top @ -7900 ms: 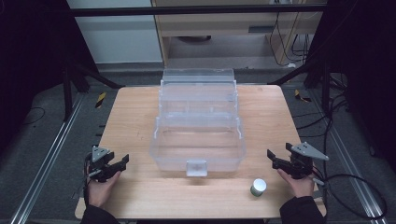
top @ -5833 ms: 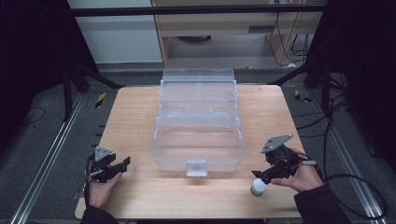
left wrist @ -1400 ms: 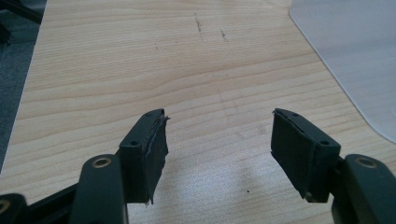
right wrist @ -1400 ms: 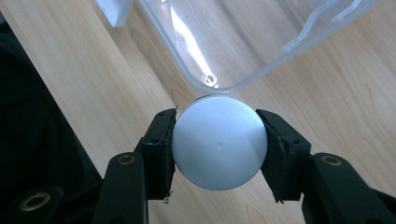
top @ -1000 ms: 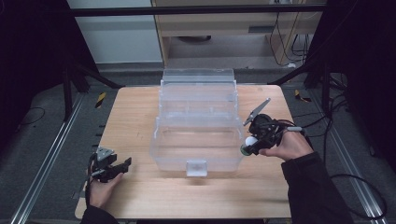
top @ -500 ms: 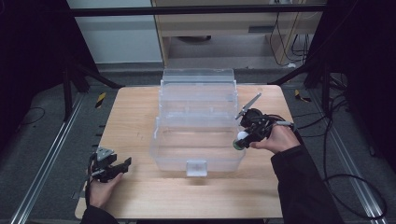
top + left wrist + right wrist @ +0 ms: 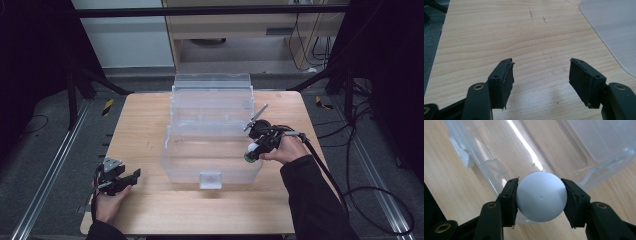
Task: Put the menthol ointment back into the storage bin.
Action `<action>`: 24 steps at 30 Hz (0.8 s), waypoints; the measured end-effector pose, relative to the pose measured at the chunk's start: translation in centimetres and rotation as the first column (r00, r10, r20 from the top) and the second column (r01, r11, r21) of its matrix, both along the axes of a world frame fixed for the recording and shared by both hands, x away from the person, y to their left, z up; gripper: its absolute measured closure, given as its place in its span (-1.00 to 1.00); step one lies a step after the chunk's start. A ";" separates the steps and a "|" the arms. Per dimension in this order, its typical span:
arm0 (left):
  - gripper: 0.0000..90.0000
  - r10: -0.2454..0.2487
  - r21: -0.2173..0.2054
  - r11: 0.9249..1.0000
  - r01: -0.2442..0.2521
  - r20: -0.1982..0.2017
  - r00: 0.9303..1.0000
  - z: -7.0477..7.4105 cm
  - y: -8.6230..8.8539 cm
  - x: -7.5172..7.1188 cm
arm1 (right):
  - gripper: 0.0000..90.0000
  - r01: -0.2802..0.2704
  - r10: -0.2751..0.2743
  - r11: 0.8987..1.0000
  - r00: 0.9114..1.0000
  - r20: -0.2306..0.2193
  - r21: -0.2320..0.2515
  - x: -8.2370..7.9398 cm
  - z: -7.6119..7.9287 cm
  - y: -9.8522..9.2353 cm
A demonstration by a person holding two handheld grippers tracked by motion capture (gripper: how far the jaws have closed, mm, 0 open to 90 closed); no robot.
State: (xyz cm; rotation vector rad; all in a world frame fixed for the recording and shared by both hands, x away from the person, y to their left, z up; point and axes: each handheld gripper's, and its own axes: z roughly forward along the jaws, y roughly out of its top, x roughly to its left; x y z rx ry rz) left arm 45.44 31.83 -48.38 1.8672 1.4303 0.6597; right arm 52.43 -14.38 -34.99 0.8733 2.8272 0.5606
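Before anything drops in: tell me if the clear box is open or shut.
Open. The clear box shows no lid across its top; its bare floor shows beneath the held jar.

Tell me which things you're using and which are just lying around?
In use: small round white-capped jar, held by the right gripper over the clear plastic storage box.

Lying about: yellow-and-black tools on the floor, cables. Left gripper rests open.

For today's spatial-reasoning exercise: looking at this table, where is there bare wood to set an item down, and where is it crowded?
Bare wood lies left of the clear plastic box, between it and the table edge, ahead of the open left gripper. The front strip between the two forearms is free too. It is crowded at the box's right wall, where the right gripper holds a small round-capped container.
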 end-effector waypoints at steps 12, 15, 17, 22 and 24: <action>-0.20 0.000 0.000 1.000 0.000 0.001 1.000 0.0 0.0 0.0 | 0.12 0.001 -0.001 1.000 1.000 -0.024 -0.023 0.2 -2.8 0.4; -0.20 0.000 0.001 1.000 0.000 0.000 1.000 0.0 0.0 0.0 | 0.12 -0.003 0.003 1.000 1.000 -0.028 -0.021 0.2 -3.3 0.4; -0.20 0.000 0.001 1.000 0.000 0.001 1.000 0.0 0.0 0.0 | 0.12 -0.004 0.003 1.000 1.000 -0.031 -0.024 0.2 -3.6 0.4; -0.20 0.001 0.001 1.000 -0.001 0.002 1.000 0.0 0.0 0.0 | 0.12 0.003 -0.004 1.000 0.999 -0.039 -0.028 0.2 -4.2 0.3; -0.20 0.001 0.001 1.000 -0.001 0.001 1.000 0.0 0.0 0.0 | 0.12 0.002 -0.003 1.000 0.999 -0.040 -0.026 0.2 -4.3 0.3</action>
